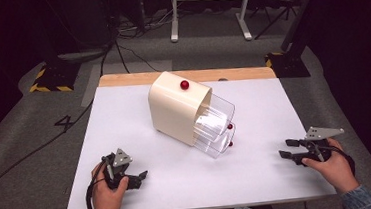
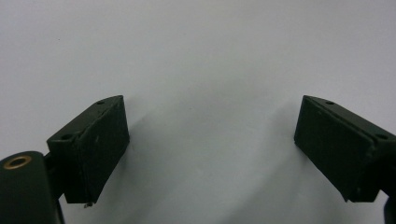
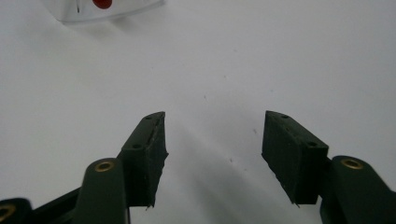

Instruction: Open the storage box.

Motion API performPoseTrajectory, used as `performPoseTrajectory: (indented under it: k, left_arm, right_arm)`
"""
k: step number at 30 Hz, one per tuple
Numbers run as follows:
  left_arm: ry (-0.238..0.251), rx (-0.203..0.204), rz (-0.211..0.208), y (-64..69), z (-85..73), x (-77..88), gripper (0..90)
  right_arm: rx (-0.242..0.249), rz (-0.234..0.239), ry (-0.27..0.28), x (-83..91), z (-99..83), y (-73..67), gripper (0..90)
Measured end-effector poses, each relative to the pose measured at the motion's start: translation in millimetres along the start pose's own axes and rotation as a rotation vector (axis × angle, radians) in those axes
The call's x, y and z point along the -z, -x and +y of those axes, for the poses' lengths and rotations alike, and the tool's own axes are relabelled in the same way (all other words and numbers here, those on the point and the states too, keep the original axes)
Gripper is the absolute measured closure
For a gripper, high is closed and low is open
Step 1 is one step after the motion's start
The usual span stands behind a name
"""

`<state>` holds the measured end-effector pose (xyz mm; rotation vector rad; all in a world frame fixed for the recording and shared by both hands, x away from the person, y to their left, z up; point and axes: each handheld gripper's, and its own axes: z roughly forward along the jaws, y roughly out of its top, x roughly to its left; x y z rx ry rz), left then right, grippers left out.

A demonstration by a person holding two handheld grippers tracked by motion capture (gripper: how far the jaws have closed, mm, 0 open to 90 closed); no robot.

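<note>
A cream drawer cabinet (image 1: 176, 110) with a red knob (image 1: 184, 85) on top lies at the middle of the white table (image 1: 124, 114). Its clear drawers (image 1: 215, 127) with small red knobs (image 1: 230, 126) stick out toward the front right. My left gripper (image 1: 141, 178) rests near the front left edge, open, with nothing between its wide-set pads (image 2: 95, 149). My right gripper (image 1: 285, 148) sits at the front right, open and empty, pointing left toward the drawers. A clear drawer corner with a red knob (image 3: 102, 3) shows at the top of the right gripper view.
A wooden strip (image 1: 121, 80) runs along the table's far edge. Beyond it are grey carpet, cables, a white stand's legs (image 1: 209, 17) and yellow-black striped bases (image 1: 46, 80). Bare table surface lies between the two grippers.
</note>
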<state>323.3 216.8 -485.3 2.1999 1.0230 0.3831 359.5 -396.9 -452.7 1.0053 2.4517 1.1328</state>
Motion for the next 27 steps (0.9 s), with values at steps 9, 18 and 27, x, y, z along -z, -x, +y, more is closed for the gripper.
performPoseTrajectory:
  k: [9, 18, 27]
  left_arm:
    - [0.0, 0.0, 0.0, 0.0, 0.0, 0.0, 10.3]
    - [0.0, 0.0, -0.001, 0.0, 0.0, 0.0, 10.3]
    - [0.0, 0.0, -0.001, 0.0, 0.0, 0.0, 10.3]
  right_arm:
    - [0.027, -0.015, 0.009, -13.9, -14.6, -2.8, 32.3]
    - [0.033, -0.089, -0.034, -21.7, -19.4, -5.2, 13.8]
    - [0.027, -0.086, -0.031, -21.8, -19.8, -4.9, 13.8]
